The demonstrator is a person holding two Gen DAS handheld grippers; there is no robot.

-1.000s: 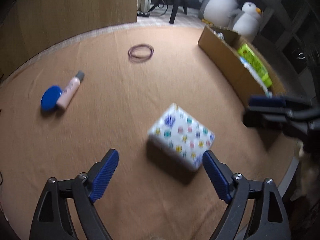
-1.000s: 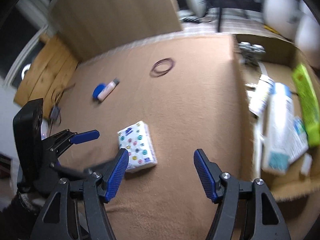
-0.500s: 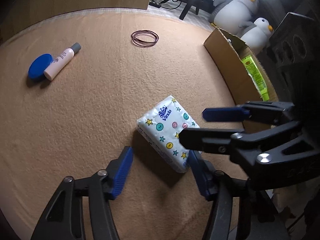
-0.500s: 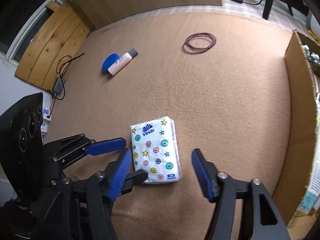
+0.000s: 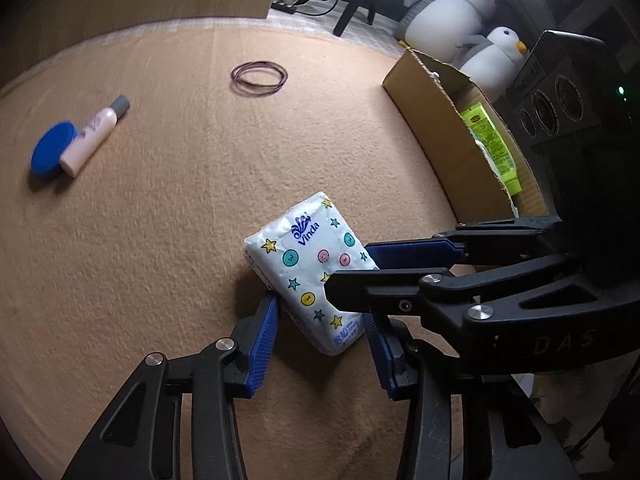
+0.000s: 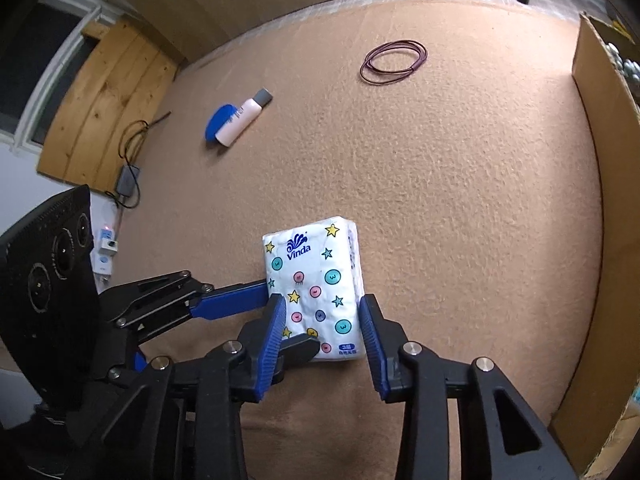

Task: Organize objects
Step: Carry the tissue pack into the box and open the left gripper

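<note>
Two plush penguins (image 5: 460, 4) sit on the floor beyond the brown felt counter (image 5: 160, 216). A wooden panel (image 6: 108, 104) leans against the wall at the left, with a black cable and adapter (image 6: 127, 178) below it near a wall socket (image 6: 106, 250).
</note>
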